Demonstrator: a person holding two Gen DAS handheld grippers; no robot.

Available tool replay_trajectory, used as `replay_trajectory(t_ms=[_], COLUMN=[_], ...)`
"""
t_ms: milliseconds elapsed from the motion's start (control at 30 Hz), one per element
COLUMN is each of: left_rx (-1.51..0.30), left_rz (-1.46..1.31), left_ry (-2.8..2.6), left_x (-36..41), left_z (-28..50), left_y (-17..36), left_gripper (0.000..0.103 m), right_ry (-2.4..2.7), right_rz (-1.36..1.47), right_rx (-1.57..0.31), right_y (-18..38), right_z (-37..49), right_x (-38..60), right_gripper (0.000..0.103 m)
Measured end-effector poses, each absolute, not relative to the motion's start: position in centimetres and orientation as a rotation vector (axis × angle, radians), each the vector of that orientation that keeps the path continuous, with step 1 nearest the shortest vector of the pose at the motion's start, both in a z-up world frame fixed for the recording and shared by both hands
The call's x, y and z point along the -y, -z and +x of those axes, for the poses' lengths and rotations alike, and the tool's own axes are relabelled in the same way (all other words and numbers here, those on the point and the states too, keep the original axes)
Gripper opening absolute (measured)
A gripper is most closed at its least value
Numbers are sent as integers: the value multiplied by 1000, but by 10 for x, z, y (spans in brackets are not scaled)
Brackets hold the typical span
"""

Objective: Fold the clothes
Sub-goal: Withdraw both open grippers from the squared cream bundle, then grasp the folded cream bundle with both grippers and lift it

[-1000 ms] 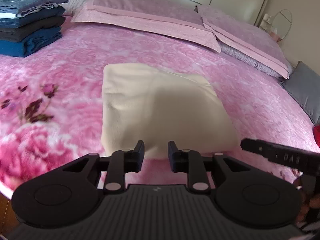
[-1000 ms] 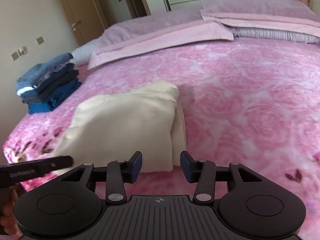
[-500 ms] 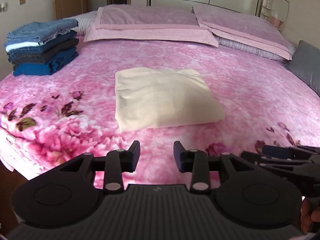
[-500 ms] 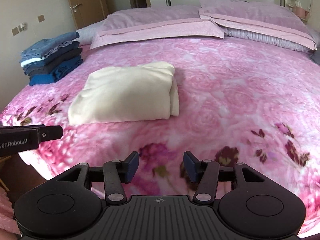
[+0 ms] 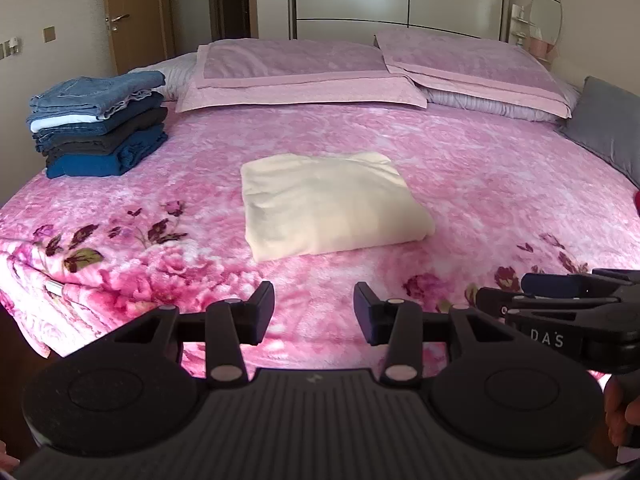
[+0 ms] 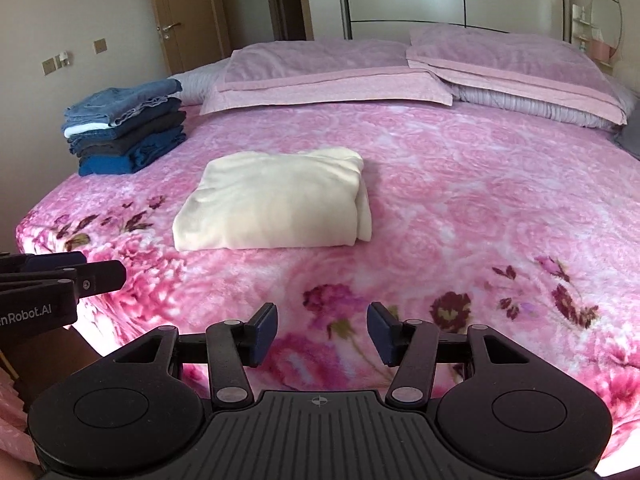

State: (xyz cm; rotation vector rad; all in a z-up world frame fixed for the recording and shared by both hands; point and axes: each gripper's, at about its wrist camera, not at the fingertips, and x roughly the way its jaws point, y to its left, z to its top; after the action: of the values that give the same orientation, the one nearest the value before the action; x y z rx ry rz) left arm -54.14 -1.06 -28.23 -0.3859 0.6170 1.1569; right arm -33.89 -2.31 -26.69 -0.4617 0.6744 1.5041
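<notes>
Both grippers empty, cream garment [image 5: 332, 204] folded on the bed [image 5: 500, 184].
Left gripper [image 5: 315, 308], jaws just widened, and right gripper [image 6: 322, 334] hang half-open short of it, letting it rest.

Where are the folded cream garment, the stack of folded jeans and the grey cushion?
folded cream garment [image 5: 328, 204], left wrist view, top face.
stack of folded jeans [image 6: 124, 132], right wrist view, front folds.
grey cushion [image 5: 608, 120], left wrist view, middle.

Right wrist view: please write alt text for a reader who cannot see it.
A folded cream garment lies on a pink floral bed, beyond the open, empty right gripper. A stack of folded blue clothes sits far left, before pink pillows.
</notes>
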Motion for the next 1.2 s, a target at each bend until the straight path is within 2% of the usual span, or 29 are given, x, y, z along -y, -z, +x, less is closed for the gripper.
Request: replay_trajectory(t_ms=[633, 800, 967, 1000, 1033, 1067, 1200], left_rx=[-693, -533, -266, -219, -195, -183, -164], left_rz=[-523, -719, -1001, -1053, -1088, -1115, -1216], left_ry=[-1127, -1117, -1040, -1021, -1008, -995, -946], left_x=[-40, -80, -136, -149, -160, -171, -212], left_z=[-544, -594, -646, -652, -654, -654, -648], left_y=[329, 338, 347, 349, 352, 357, 380], left_gripper=[42, 42, 59, 61, 62, 62, 62], right_ry=[-1463, -1418, -1450, -1463, -1476, -1488, -1529], right_rz=[-556, -471, -162, -103, -62, -21, 22], right_rx=[-773, -906, -1149, -1189, -1213, -1238, -1252], right_y=[305, 328, 341, 342, 343, 344, 343], right_z=[-331, -298, -236, -225, -217, -209, -193], right_x=[-12, -27, -47, -54, -63, -73, -114], right_gripper=[53, 53, 54, 63, 85, 90, 90])
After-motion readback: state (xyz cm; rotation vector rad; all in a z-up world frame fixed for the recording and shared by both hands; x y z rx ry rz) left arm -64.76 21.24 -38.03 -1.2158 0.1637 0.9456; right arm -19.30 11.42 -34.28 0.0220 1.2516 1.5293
